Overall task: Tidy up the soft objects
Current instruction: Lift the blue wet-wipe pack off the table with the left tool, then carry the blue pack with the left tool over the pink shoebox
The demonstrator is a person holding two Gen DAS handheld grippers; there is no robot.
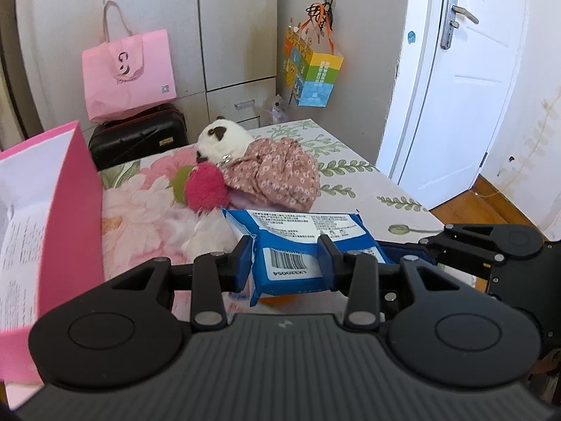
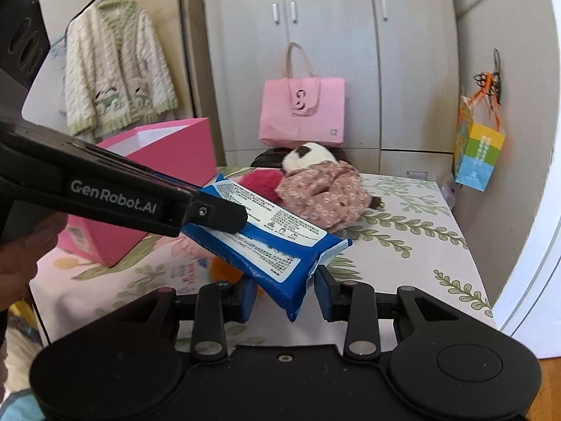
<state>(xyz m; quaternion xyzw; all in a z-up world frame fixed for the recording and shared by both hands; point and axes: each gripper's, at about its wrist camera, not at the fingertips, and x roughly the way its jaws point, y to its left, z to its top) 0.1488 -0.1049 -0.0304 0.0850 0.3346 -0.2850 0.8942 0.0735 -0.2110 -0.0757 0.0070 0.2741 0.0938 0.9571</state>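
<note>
Left gripper (image 1: pixel 285 258) fingers clamped on blue pack (image 1: pixel 298 242), held above bed (image 1: pixel 368 189). Right gripper (image 2: pixel 284 296) fingers slightly apart around pack's other end, not pressing.

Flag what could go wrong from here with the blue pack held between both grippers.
1. The left gripper clamps only one end of the blue pack; the soft pack sags and could slip out.
2. The right gripper straddles the far end, but its pads seem barely on it, so that end may drop.
3. The pink box stands close on the left; swinging the pack over could clip its wall.
</note>
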